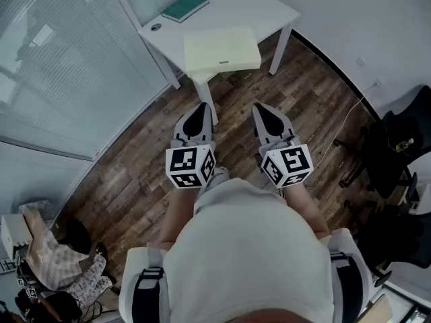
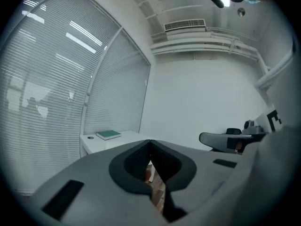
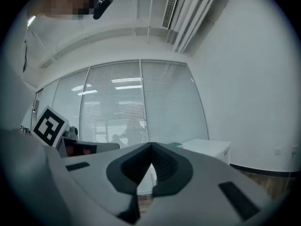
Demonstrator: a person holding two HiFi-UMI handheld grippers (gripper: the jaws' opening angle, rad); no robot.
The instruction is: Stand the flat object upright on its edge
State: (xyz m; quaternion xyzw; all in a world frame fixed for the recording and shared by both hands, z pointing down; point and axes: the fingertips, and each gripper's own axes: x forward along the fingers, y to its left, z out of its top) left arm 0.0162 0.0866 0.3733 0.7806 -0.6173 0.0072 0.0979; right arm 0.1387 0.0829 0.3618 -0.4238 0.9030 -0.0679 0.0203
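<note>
**Approach not begun: both tools shut and empty, short of the counter**

Nearest the head view is the person's pale shirt, and just beyond it the two marker cubes. The left tool and the right tool are held side by side over the wooden floor, pointing towards the white counter. Each gripper view shows its jaws closed tip to tip with nothing between them.

Two flat things lie on the counter. A green book lies flat at the far side. A cream slab lies flat at the near edge and seems to jut past it. The pictures do not settle which one the task means. Both are well apart from the tools.

My reading is that the task is at its very start, with no reach made and nothing lifted. The next move calls for stepping in to the counter and opening at least one tool. One edge of the chosen object would then be raised while the other tool steadies it, until it rests on its edge. The slab's overhang would likely give a jaw an easy way underneath.
</note>
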